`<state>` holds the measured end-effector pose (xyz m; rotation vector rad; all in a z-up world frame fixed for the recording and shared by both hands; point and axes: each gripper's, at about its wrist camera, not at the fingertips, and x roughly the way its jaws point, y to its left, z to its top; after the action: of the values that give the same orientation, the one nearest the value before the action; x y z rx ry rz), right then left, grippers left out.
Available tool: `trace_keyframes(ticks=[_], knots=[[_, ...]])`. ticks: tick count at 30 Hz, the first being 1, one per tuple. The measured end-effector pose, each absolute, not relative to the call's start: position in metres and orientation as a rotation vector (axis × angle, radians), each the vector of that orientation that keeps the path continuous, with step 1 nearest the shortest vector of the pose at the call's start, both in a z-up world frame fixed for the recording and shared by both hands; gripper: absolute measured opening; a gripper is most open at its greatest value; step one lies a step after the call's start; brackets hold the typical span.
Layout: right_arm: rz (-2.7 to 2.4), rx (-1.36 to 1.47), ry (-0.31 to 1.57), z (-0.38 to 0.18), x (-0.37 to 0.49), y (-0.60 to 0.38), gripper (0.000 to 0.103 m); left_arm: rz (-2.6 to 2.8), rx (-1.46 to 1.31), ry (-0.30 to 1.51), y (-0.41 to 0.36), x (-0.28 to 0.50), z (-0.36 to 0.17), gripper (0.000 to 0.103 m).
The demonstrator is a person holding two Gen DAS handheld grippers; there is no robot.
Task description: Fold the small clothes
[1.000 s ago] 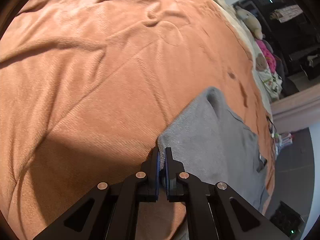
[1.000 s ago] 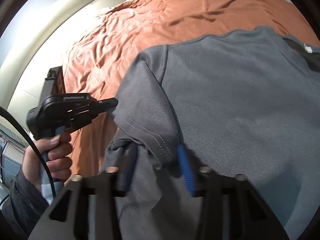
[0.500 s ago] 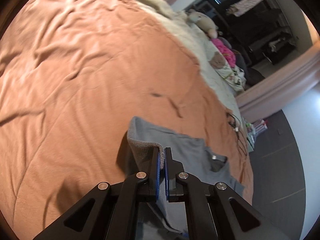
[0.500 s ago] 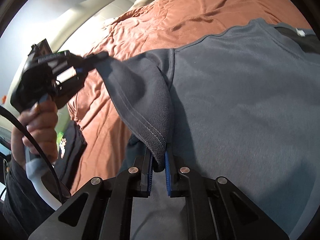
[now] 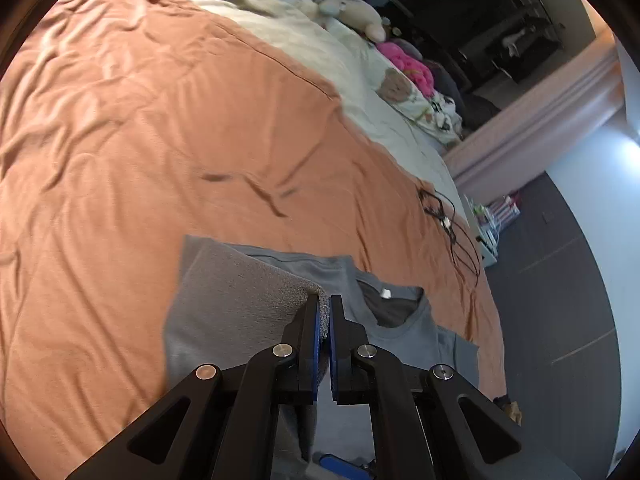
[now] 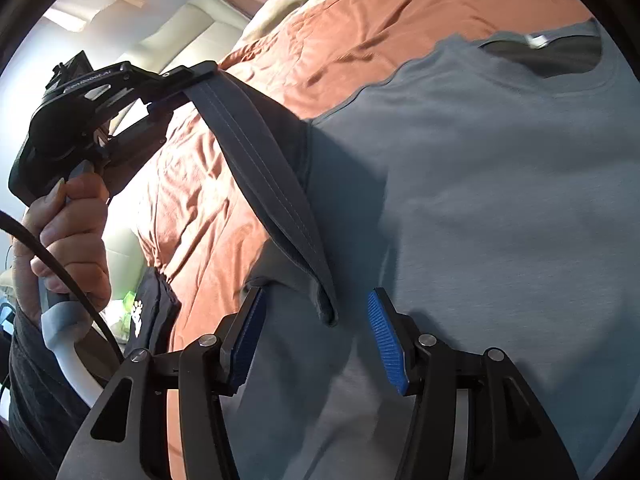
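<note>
at lower centre of the right wrist view, the sleeve (image 6: 280, 216) has just been released by the right gripper (image 6: 316, 336).
its jaws have just been opening; the sleeve corner, now raised higher over the grey shirt (image 6: 480, 200) on the orange bedspread (image 5: 120, 140), is kept pinched by the closed left gripper (image 5: 325, 320), so the fold-over is carried by it alone.

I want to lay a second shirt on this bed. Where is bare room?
The widest bare patch is the orange cover, left of and beyond the grey shirt. It is crowded along the far edge: black cables, soft toys and the cream blanket.
</note>
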<state>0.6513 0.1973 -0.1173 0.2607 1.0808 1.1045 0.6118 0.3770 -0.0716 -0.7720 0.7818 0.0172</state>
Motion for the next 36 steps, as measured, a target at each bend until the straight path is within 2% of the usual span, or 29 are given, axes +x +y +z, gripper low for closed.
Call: trace_keyframes(ticks=[12, 14, 16, 18, 30, 33, 36], knots=[[1.058, 0.313, 1.089, -0.122, 0.659, 0.159, 0.051, -0.034, -0.695, 0.921, 0.322, 0.649, -0.1, 0.004], [1.06, 0.307, 1.102, -0.123, 0.659, 0.162, 0.051, -0.059, -0.695, 0.948, 0.318, 0.65, -0.105, 0.011], [1.062, 0.301, 1.111, -0.123, 0.66, 0.166, 0.051, -0.064, -0.698, 0.949, 0.321, 0.647, -0.105, 0.038], [1.06, 0.293, 1.114, -0.124, 0.661, 0.17, 0.051, -0.035, -0.683, 0.921, 0.328, 0.64, -0.101, 0.048], [1.015, 0.328, 1.131, -0.131, 0.688, 0.196, 0.051, 0.168, -0.684, 0.892, 0.394, 0.61, -0.115, 0.048], [0.987, 0.33, 1.146, -0.137, 0.697, 0.203, 0.051, 0.209, -0.694, 0.906, 0.407, 0.609, -0.128, 0.037], [0.988, 0.347, 1.16, -0.14, 0.705, 0.211, 0.049, 0.242, -0.697, 0.928, 0.418, 0.61, -0.143, 0.032]])
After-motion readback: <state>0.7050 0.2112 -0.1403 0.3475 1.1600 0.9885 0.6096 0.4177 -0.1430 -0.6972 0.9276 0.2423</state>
